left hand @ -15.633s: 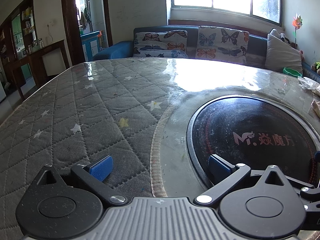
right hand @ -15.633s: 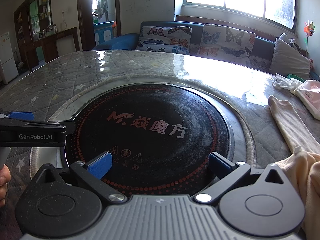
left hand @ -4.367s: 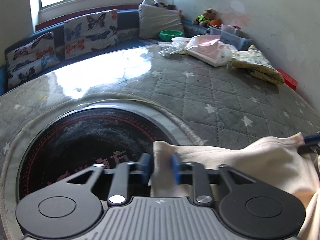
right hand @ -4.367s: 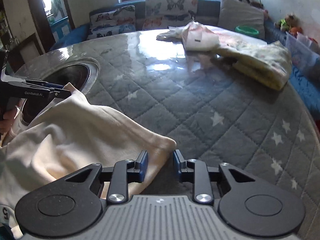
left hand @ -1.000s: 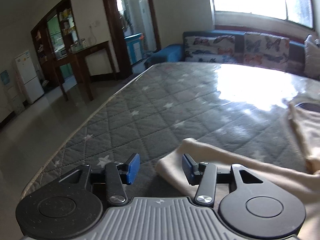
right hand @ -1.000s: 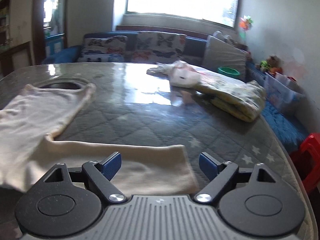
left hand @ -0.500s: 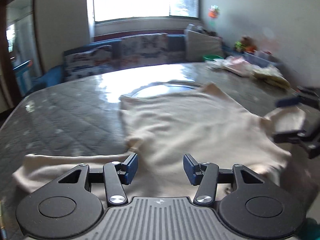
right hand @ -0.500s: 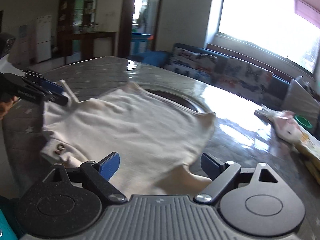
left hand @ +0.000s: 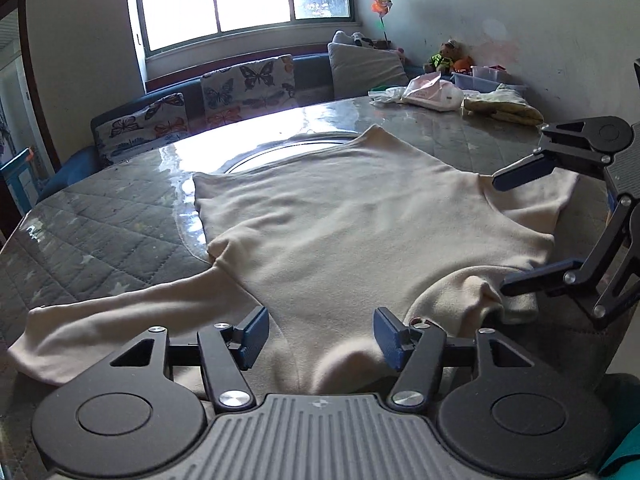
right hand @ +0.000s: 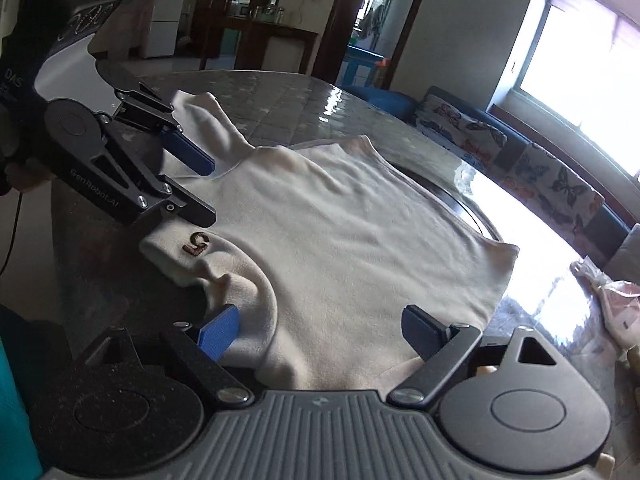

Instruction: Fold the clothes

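Observation:
A cream long-sleeved top [left hand: 352, 224] lies spread flat on the grey quilted table, its hem toward the window and its collar toward me. It also shows in the right wrist view [right hand: 340, 232], with a small brown mark by the collar [right hand: 196, 243]. My left gripper [left hand: 320, 336] is open and empty, low over the shoulder and left sleeve [left hand: 120, 312]. My right gripper [right hand: 320, 330] is open and empty over the other shoulder. Each gripper shows in the other's view, the right gripper [left hand: 516, 232] and the left gripper [right hand: 192, 184], both open.
A round dark glass plate [left hand: 288, 152] set in the table is partly under the top's hem. A pile of clothes and bags [left hand: 448, 96] lies at the table's far right. A sofa with butterfly cushions [left hand: 248, 84] stands under the window.
The left gripper's jaws have opened wider. Both grippers sit closer to the shirt's collar end. The shirt lies much as before.

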